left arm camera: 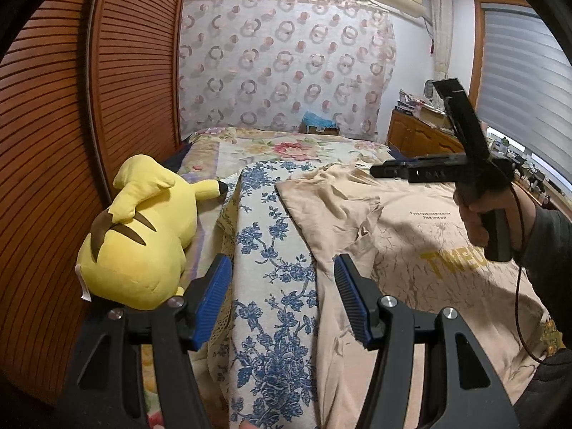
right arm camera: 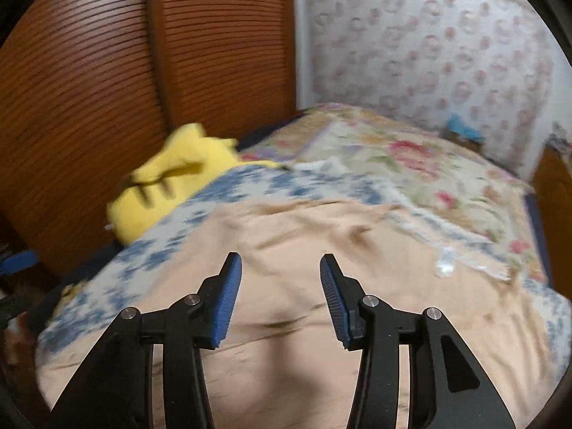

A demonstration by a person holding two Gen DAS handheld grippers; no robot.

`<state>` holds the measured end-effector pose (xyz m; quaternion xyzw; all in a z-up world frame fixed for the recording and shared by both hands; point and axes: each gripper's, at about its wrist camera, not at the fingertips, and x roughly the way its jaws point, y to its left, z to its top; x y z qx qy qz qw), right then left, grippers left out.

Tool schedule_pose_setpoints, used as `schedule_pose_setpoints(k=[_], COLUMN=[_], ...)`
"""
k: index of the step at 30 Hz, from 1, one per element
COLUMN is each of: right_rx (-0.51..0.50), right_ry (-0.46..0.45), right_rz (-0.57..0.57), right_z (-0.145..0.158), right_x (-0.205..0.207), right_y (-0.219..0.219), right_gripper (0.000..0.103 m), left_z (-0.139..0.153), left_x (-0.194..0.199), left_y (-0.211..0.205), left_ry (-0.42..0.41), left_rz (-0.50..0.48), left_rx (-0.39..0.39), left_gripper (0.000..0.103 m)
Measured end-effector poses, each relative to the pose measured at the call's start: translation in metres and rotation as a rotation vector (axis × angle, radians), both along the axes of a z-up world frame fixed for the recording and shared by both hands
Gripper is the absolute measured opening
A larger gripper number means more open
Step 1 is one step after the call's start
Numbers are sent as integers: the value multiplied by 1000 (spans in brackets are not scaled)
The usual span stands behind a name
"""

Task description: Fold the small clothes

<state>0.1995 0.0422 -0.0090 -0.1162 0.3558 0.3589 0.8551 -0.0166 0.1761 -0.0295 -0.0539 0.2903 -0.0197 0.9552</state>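
A beige T-shirt (left arm camera: 404,221) with yellow lettering (left arm camera: 454,262) lies spread and wrinkled on the bed. In the right wrist view the T-shirt (right arm camera: 304,250) fills the foreground, blurred. My left gripper (left arm camera: 282,261) is open with nothing between its blue pads; it hangs over a blue-flowered cloth (left arm camera: 271,250) beside the shirt's left edge. My right gripper (right arm camera: 280,257) is open and empty above the shirt. From the left wrist view the right gripper (left arm camera: 379,171) shows side-on over the shirt's far part, held by a hand (left arm camera: 479,218).
A yellow plush toy (left arm camera: 143,236) lies left of the blue-flowered cloth, against a slatted wooden wardrobe door (left arm camera: 71,107). A flowered bedspread (left arm camera: 286,146) covers the far bed. A wooden cabinet (left arm camera: 418,136) with clutter stands at the right under a blinded window.
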Motion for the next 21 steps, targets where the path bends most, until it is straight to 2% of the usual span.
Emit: schedule_pose_setpoints(k=[7,14,18,20,21], right_rx=[-7,-70,-128,-142,-134], right_ry=[94,144,131,121,121], right_rz=[208,296,300,293,302], right_z=[-23,-42,-51,-55,-55], right_x=[-43,-62,-67,-68,-69], right_y=[37,62,63,60,57], right_gripper=[46,45,33,20,16], left_z=[-3,-8,-10,-12,-12], left_x=[-2,-2,-1,-1,-1], left_y=[-2,-1,-2,-3,-3], left_ry=[7,22,29,31,31], left_rz=[-1,0,1,0,0], left_rx=[-3,-6,-11,-12,-13], left_gripper=[59,59,59,59,59])
